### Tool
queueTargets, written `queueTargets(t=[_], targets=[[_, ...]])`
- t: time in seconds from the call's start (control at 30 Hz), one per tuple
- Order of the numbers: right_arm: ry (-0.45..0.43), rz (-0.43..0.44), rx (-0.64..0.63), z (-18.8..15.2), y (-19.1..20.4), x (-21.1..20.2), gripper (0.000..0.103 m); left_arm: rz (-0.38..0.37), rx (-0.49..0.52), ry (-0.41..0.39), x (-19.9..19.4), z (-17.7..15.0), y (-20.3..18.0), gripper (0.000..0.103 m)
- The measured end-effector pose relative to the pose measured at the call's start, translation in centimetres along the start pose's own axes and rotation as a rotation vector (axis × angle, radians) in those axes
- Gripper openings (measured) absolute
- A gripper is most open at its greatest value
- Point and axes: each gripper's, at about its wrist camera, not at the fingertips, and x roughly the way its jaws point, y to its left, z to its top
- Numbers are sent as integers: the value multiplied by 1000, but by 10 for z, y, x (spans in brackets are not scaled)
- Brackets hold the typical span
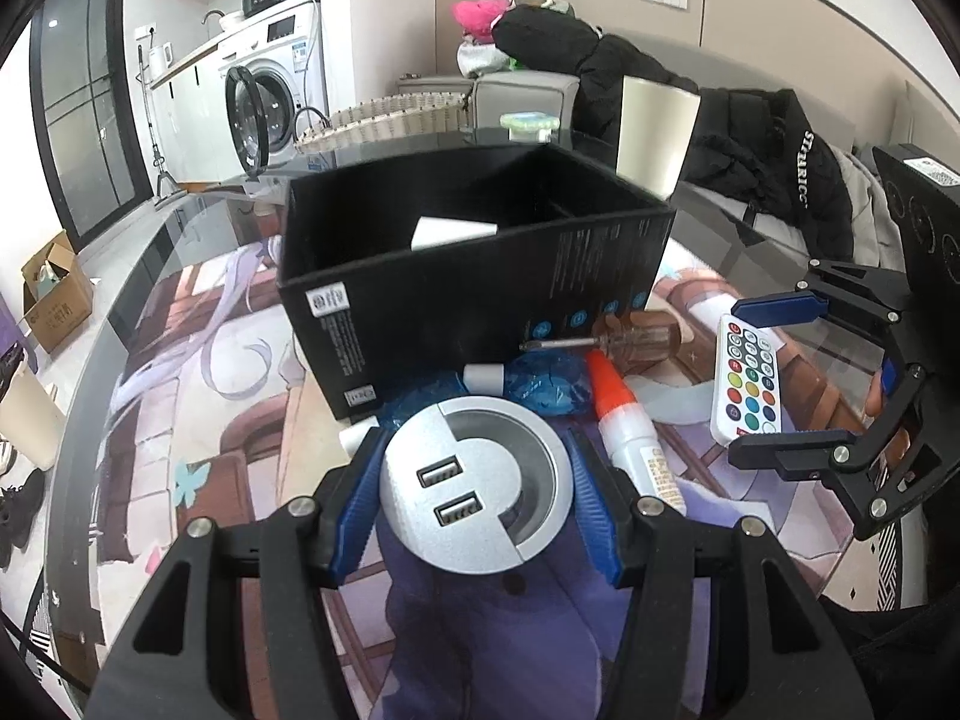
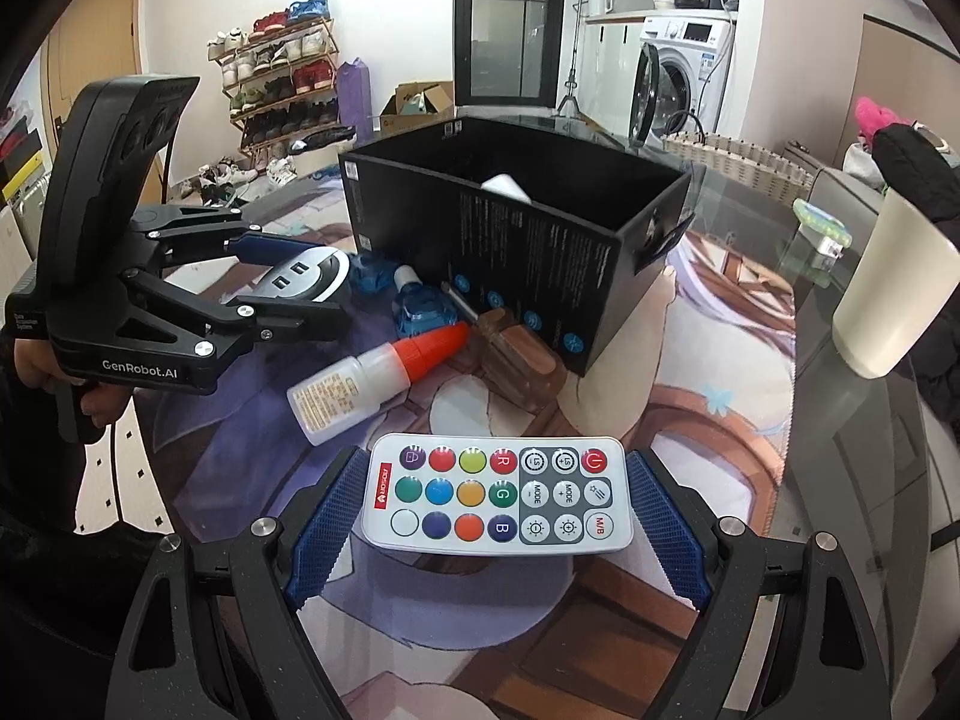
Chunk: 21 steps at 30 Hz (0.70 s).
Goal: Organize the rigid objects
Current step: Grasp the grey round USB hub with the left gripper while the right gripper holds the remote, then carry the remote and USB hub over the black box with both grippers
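Observation:
My left gripper [image 1: 474, 492] is open, its blue pads on either side of a round silver USB hub [image 1: 477, 483] lying on the mat; pads stand close to its rim. My right gripper [image 2: 498, 522] is open around a white remote with coloured buttons [image 2: 498, 495], with gaps on both sides. The open black box [image 1: 474, 264] stands just behind, with a white item inside. A glue bottle with an orange cap [image 1: 624, 420], a brown-handled screwdriver [image 1: 636, 339] and a blue plastic piece [image 1: 540, 384] lie between the box and the grippers.
A cream cup [image 2: 894, 294] stands right of the box on the glass table [image 2: 852, 480]. A small green-white item [image 2: 822, 231] and a wicker basket [image 2: 738, 165] lie behind. The printed mat [image 1: 198, 420] covers the table.

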Motion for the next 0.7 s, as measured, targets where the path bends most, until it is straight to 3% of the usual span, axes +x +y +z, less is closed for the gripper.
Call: queueTargets(t=[0.7], targets=[[-170, -38, 19, 43, -7, -38, 88, 29, -69, -169, -39, 35, 19, 57]])
